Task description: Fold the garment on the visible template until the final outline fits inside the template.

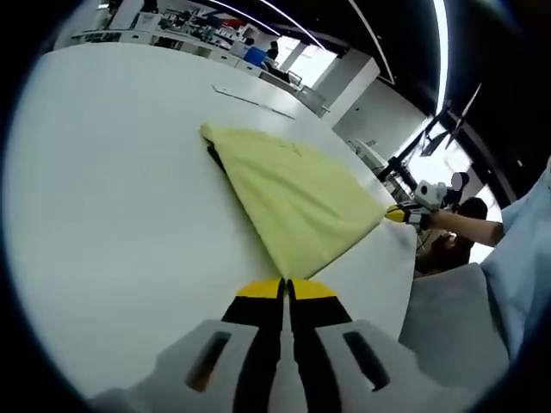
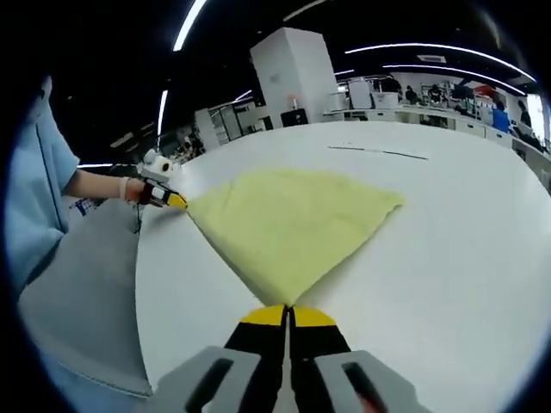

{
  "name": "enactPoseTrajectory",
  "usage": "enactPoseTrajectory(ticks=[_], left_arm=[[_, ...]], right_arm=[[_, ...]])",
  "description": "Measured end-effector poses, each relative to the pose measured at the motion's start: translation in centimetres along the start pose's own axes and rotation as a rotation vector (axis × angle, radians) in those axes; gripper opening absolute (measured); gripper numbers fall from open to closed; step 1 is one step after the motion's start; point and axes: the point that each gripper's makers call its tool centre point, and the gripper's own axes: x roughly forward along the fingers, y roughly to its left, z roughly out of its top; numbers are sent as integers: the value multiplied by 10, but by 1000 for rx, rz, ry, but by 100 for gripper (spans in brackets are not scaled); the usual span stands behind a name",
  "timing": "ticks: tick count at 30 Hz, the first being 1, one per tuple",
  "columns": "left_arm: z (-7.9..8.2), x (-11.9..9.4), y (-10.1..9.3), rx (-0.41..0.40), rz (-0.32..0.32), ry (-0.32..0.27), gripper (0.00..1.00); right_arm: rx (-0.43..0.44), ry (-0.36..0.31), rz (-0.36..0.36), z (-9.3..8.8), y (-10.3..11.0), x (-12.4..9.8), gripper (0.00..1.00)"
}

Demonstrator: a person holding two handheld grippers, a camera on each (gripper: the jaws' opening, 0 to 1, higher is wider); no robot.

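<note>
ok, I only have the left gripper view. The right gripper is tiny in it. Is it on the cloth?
Observer: Yes. In the right gripper view the right gripper has its jaws together on a corner of the yellow cloth.
Operator: And mine, from that side?
Observer: The left gripper has its yellow tip at the cloth's other near corner, close to the edge of the table.

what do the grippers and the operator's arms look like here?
Both grippers, left gripper and right gripper, have light grey bodies with slotted openings, black jaws and yellow tips. A white box sits atop each. The person wears a light blue short sleeve.
</note>
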Motion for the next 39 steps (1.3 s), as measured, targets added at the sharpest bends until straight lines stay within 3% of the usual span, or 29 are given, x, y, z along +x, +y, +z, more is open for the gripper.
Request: enactPoseTrajectory(ticks=[11,25,30,33,37,39], left_arm=[[-25,-15,-8,-73,-7,-25,0],[-21,-19,-11,-43,25,-36,1],[-9,-28,-15,-5,42,-94,10],[0,-32,-22,35,54,-131,23],[13,-36,-28,136,107,-177,48],[15,-36,-33,131,104,-179,59]], right_arm=[[49,-9,13,-18,16,-9,0],[82,-12,-8,-22,7,-17,0],[110,-57,-33,-12,10,-28,0],[131,-81,-29,-6,12,-33,1],[130,-125,-40,8,32,-35,15],[137,-144,-43,15,42,-35,27]])
